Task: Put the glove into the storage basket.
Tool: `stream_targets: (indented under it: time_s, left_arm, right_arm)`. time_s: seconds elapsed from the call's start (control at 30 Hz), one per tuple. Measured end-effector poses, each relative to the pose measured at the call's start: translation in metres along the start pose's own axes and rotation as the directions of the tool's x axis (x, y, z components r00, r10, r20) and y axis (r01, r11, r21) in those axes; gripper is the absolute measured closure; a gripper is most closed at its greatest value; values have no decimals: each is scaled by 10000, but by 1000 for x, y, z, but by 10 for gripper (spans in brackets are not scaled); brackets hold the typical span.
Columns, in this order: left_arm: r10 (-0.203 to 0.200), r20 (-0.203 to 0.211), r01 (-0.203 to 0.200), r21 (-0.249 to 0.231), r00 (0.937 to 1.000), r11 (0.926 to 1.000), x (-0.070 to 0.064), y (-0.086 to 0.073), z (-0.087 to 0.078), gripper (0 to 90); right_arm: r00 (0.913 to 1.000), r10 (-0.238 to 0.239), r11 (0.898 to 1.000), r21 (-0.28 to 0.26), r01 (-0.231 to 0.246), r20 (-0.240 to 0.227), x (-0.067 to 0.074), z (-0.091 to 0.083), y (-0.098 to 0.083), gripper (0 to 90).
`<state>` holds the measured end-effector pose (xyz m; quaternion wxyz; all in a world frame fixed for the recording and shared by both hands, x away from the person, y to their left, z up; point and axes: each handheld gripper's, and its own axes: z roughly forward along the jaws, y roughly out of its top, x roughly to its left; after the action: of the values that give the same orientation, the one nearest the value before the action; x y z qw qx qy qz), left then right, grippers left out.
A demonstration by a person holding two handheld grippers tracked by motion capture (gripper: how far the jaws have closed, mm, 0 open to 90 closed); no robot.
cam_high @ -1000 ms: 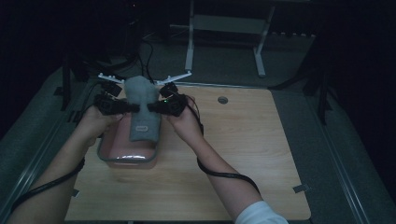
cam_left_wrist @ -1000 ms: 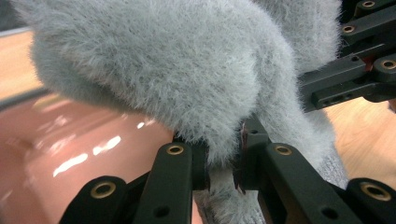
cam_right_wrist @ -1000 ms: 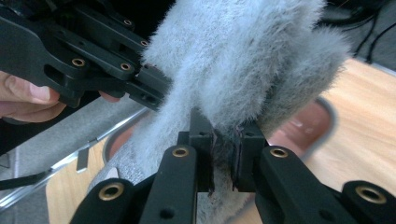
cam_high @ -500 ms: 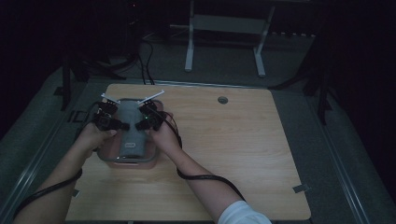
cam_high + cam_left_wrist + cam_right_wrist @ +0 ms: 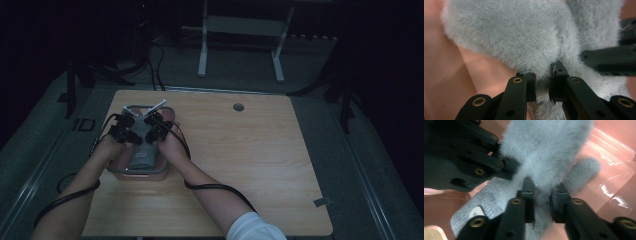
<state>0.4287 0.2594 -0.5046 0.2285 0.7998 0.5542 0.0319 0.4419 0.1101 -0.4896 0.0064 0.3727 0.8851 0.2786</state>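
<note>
Your left gripper (image 5: pixel 542 86) pinches the grey fuzzy garment (image 5: pixel 506 32) tight, but your right gripper (image 5: pixel 541 202), jaws just easing open around it, could drop that side crooked into the pink bin (image 5: pixel 165 170).

Both hands have dropped from above the pink tub (image 5: pixel 162 170) to its level, carrying the grey fluffy sock (image 5: pixel 141 156) with them. A second ago the sock hung raised over the tub; it now lies down inside it. The left gripper (image 5: pixel 131 141) and right gripper (image 5: pixel 150 139) have sunk likewise. The right gripper's jaws have just been opening, with the sock between them.
</note>
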Motion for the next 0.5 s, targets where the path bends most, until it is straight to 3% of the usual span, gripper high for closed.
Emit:
stream_targets:
  time_s: [0.1, 0.27, 0.5]
  left_arm:
    - [0, -20, 1, 159, 10000, 9999, -1, 1, 5, 787]
    - [90, -418, -74, 378, 9991, 9993, -4, 3, 10, 762]
    - [96, -1082, -93, 29, 9941, 10000, -6, 2, 9, 578]
  right_arm:
    - [10000, 16, 9998, -206, -17, -37, -3, -5, 0, 633]
    - [10000, -37, 9995, -316, 39, 68, -8, -13, -1, 549]
    - [9992, 95, 9974, -708, -122, -383, -21, -24, -6, 482]
